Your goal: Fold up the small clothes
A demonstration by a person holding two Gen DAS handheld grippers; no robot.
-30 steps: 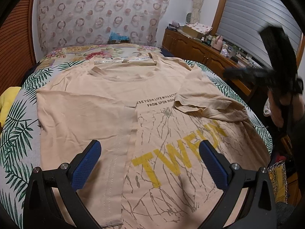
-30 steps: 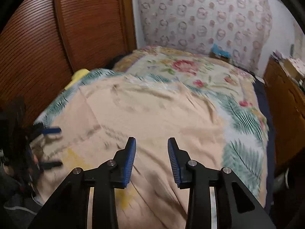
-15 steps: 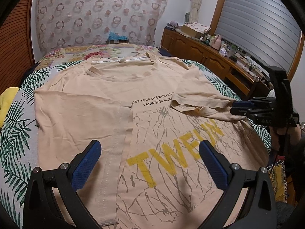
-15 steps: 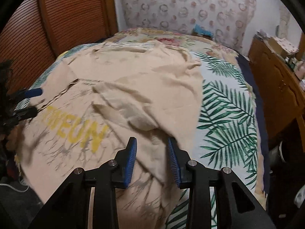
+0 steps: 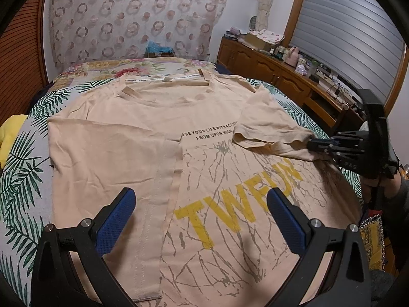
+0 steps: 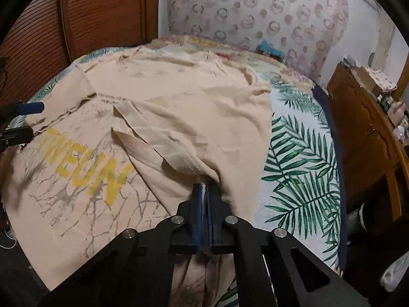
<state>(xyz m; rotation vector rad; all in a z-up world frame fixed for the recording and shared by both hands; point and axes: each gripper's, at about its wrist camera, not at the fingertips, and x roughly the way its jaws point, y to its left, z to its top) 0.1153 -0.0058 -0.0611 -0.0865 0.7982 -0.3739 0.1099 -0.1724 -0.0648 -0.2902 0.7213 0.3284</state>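
Observation:
A beige T-shirt [image 5: 143,133] with yellow letters lies face up on the bed, its left side folded over the middle. My left gripper [image 5: 200,209] is open and empty, hovering above the shirt's lower part. My right gripper [image 6: 204,192] is shut on the shirt's right sleeve [image 6: 184,153] at the shirt's right edge; it also shows in the left wrist view [image 5: 314,144], pinching the sleeve [image 5: 268,138]. In the right wrist view the T-shirt [image 6: 179,97] spreads ahead, and the left gripper [image 6: 23,120] is at the far left edge.
The bed's leaf-print sheet [image 5: 23,168] shows around the shirt. A yellow item [image 5: 9,133] lies at the left edge. A wooden cabinet [image 5: 276,76] with small items runs along the right. A padded headboard [image 5: 133,18] and wooden slatted doors [image 6: 97,15] stand behind.
My right gripper came down to the shirt's right edge and closed on the sleeve. The left gripper stayed open and barely moved.

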